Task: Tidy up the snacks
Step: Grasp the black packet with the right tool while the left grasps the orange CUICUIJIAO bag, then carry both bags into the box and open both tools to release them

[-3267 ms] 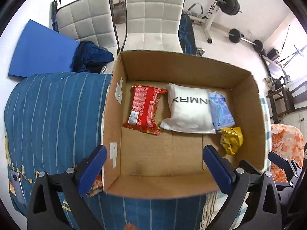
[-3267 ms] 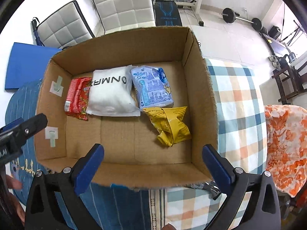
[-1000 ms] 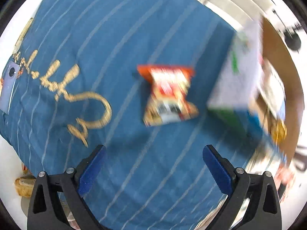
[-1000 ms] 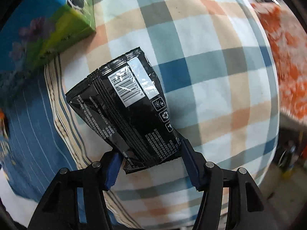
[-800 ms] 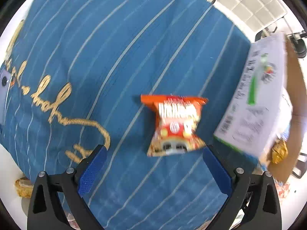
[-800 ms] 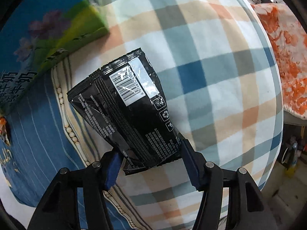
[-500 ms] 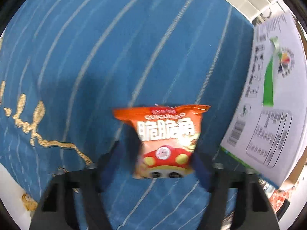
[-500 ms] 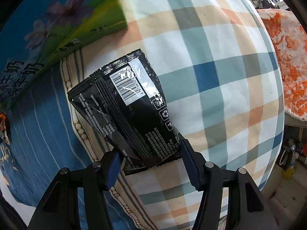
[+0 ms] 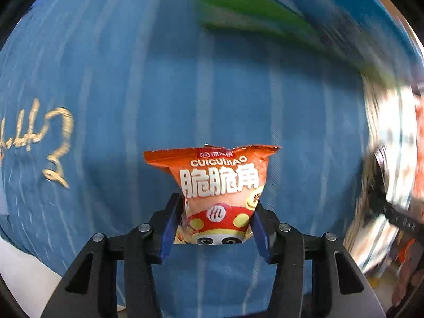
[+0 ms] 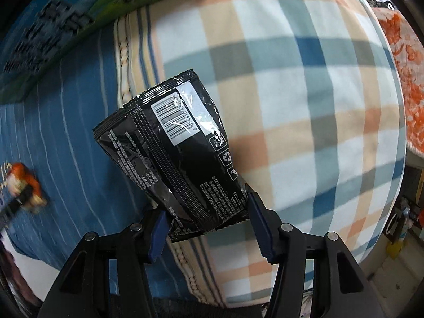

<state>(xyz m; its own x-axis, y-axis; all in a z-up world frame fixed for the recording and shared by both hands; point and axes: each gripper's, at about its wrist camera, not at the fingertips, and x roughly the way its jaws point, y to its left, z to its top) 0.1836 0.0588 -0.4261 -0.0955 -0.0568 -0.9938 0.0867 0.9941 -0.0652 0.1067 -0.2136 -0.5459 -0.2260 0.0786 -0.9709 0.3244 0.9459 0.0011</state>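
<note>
In the left wrist view an orange snack bag [image 9: 221, 185] with white lettering stands between the blue pads of my left gripper [image 9: 216, 221], which is shut on its lower half above the blue striped cloth [image 9: 132, 92]. In the right wrist view my right gripper [image 10: 206, 221] is shut on the bottom edge of a black snack packet [image 10: 175, 143] with a white barcode label, held above the seam between blue cloth and checked cloth [image 10: 304, 92]. The orange bag [image 10: 25, 182] shows blurred at that view's left edge.
The printed side of the cardboard box [image 10: 66, 21], blue and green, runs along the top left of the right wrist view and blurs across the top of the left wrist view as the box [image 9: 265, 18]. An orange patterned cloth [image 10: 408, 79] lies at the far right.
My left gripper came down over the orange bag and shut on it, then swung with it. My right gripper kept hold of the black packet and lifted it leftward over the cloth seam.
</note>
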